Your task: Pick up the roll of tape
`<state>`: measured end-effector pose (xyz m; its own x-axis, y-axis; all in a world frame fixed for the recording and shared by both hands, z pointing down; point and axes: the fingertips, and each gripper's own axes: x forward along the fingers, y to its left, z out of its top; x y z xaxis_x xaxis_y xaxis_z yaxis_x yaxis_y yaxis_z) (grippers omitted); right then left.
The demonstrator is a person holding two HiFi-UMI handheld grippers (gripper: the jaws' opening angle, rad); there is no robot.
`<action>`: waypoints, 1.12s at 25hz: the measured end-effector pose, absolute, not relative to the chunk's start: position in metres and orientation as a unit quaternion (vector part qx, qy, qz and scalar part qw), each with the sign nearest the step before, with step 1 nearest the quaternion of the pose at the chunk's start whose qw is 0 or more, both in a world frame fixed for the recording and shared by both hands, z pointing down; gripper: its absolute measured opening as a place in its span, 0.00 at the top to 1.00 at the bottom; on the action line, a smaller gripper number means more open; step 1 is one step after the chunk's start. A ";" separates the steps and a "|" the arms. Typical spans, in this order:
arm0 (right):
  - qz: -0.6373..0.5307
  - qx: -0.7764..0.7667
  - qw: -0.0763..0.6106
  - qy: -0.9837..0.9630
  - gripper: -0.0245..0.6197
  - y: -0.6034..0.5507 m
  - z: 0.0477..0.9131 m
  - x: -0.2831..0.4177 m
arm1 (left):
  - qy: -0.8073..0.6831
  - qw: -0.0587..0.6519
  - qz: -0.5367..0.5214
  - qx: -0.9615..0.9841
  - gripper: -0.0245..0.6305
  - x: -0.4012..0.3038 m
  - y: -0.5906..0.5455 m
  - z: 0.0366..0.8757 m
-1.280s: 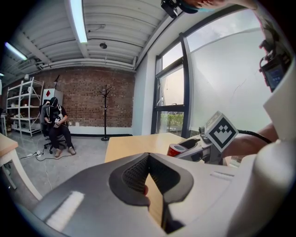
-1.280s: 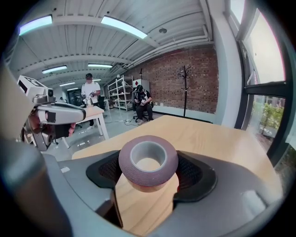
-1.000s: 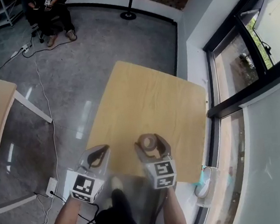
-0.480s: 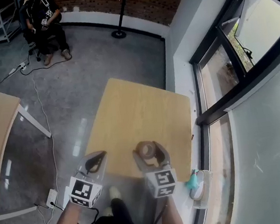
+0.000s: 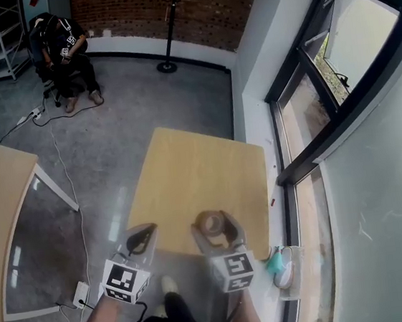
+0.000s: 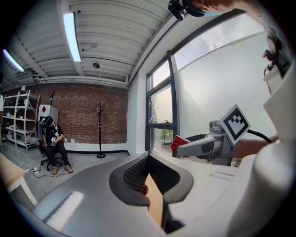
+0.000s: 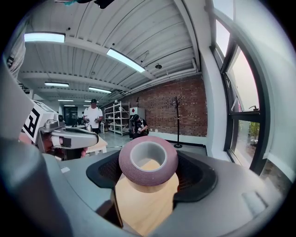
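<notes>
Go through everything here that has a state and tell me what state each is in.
roll of tape, clamped between the right gripper's jaws, held up off the wooden table
right gripper, shut on the roll of tape
left gripper, jaws together, nothing between them

dark red-brown roll of tape (image 7: 125, 159), grey on the inside. light yellow wood desk (image 5: 196, 179). grey right tool (image 5: 212, 227) and grey left tool (image 5: 141, 236), black where they grip, with black and white squares on the back. shiny grey floor (image 5: 105, 139). red-brown brick wall (image 5: 126, 6).
</notes>
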<state>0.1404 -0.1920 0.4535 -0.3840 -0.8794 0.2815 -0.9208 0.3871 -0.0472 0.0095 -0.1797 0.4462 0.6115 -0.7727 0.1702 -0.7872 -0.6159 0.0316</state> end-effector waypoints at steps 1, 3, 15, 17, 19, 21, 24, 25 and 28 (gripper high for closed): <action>0.099 0.546 0.103 -0.825 0.41 -0.188 0.450 0.142 | -0.434 0.047 0.069 0.897 0.96 0.010 -0.177 0.441; 0.102 0.550 0.097 -0.823 0.41 -0.181 0.443 0.145 | -0.433 0.039 0.069 0.898 0.96 0.011 -0.172 0.433; 0.121 0.566 0.085 -0.811 0.41 -0.152 0.416 0.138 | -0.433 0.027 0.069 0.899 0.96 -0.003 -0.146 0.401; 0.119 0.567 0.084 -0.811 0.41 -0.149 0.412 0.138 | -0.434 0.026 0.064 0.898 0.96 -0.006 -0.143 0.395; 0.113 0.568 0.093 -0.810 0.41 -0.147 0.415 0.141 | -0.434 0.020 0.061 0.899 0.96 -0.007 -0.140 0.388; 0.113 0.570 0.097 -0.808 0.41 -0.145 0.414 0.143 | -0.433 0.016 0.059 0.899 0.96 -0.007 -0.138 0.382; 0.124 0.564 0.079 -0.812 0.41 -0.138 0.405 0.137 | -0.437 0.013 0.054 0.898 0.96 -0.013 -0.133 0.376; 0.125 0.563 0.073 -0.814 0.41 -0.135 0.400 0.135 | -0.439 0.011 0.050 0.897 0.96 -0.016 -0.131 0.373; 0.118 0.564 0.071 -0.814 0.41 -0.129 0.390 0.136 | -0.445 0.007 0.043 0.895 0.96 -0.020 -0.128 0.362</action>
